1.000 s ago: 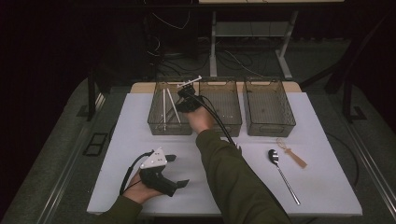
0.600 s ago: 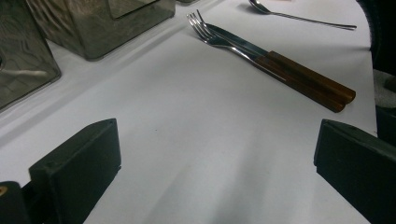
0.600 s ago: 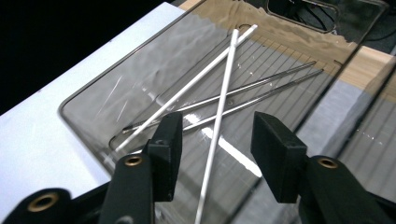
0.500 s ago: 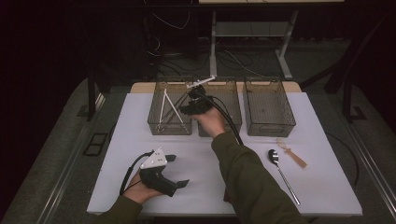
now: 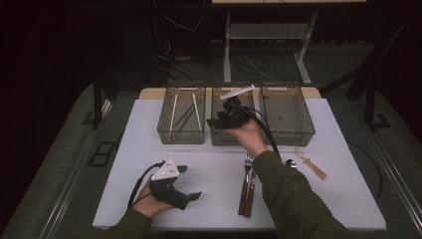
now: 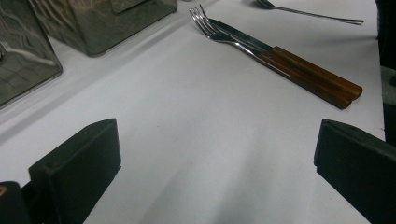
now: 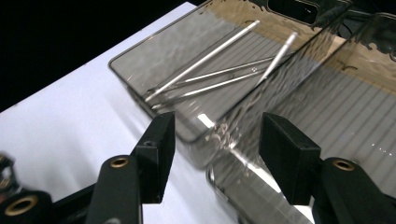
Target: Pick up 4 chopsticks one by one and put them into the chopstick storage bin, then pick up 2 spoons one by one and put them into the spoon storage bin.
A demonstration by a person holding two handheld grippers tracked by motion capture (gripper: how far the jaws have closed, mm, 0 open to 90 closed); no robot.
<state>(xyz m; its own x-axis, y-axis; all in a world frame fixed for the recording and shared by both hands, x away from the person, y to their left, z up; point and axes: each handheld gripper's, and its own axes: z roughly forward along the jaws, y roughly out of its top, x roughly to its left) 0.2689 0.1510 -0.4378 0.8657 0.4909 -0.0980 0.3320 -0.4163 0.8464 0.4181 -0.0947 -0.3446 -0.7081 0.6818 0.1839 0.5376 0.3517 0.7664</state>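
Chopsticks (image 5: 174, 110): several pale and metal sticks lying lengthwise in the left basket; in the right gripper view (image 7: 201, 60) they slant across its mesh floor.
Left basket (image 5: 181, 134): at the far side of the counter, just beside the middle basket.
Middle basket (image 5: 219, 137): under the right gripper; its mesh floor shows in the right gripper view.
Right basket (image 5: 298, 132): just beside the middle one, on its other side.
Right gripper (image 5: 215, 121): held above the near edge of the middle basket; its jaws have just been opening and stand apart with nothing between them (image 7: 217, 161).
Left gripper (image 5: 191, 183): resting low on the near left of the counter, jaws spread wide and bare (image 6: 217, 158).
Forks (image 5: 247, 181): two with wooden handles, side by side near the counter's front; ahead of the left gripper (image 6: 280, 60).
Spoon (image 5: 290, 163): partly hidden by the right sleeve.
Wooden spoon (image 5: 309, 162): to the right, apart from the forks.
Counter (image 5: 129, 164): white top.
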